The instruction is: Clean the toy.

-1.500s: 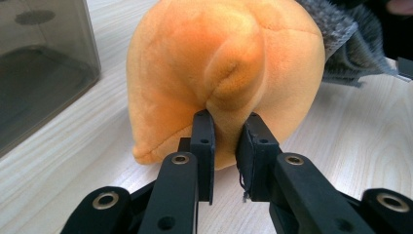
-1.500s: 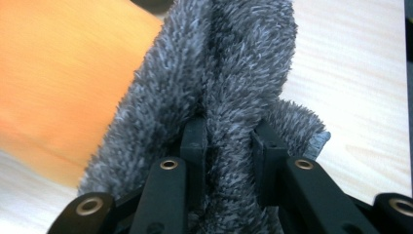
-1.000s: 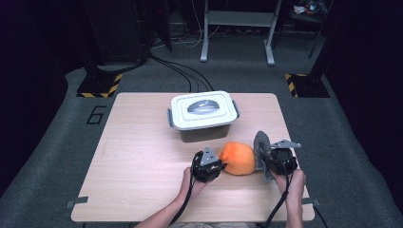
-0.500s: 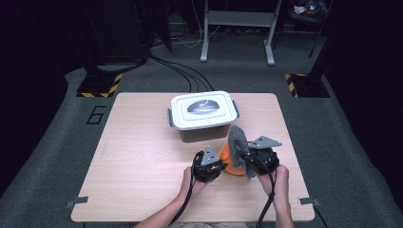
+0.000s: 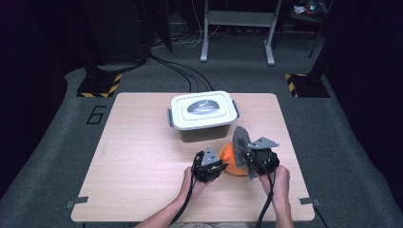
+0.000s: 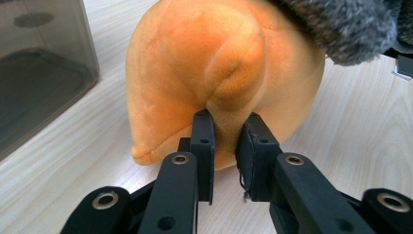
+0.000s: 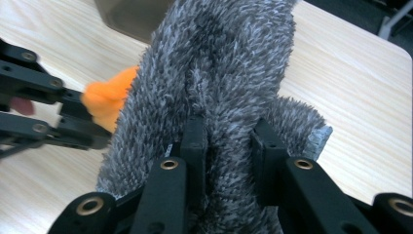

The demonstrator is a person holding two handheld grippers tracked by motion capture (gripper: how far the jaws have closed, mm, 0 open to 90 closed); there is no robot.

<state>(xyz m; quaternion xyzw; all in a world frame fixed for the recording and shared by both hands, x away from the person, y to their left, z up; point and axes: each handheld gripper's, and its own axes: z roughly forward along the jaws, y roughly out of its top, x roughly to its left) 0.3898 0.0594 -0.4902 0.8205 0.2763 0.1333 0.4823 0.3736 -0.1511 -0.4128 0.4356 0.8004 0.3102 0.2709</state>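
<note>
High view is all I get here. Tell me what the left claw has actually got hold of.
Observer: The left claw pinches a raised fold of the orange plush between its jaws.
Operator: Now report the right one.
Observer: The right claw is shut on the grey fuzzy cloth, with pile bulging between the jaws.
Operator: Say whether the cloth touches the plush.
Observer: In the left gripper view the cloth drapes over the plush's top edge, touching it.
Operator: Give me the box side.
Observer: The box has smoky see-through walls, and the plush lies close beside it on the table.
</note>
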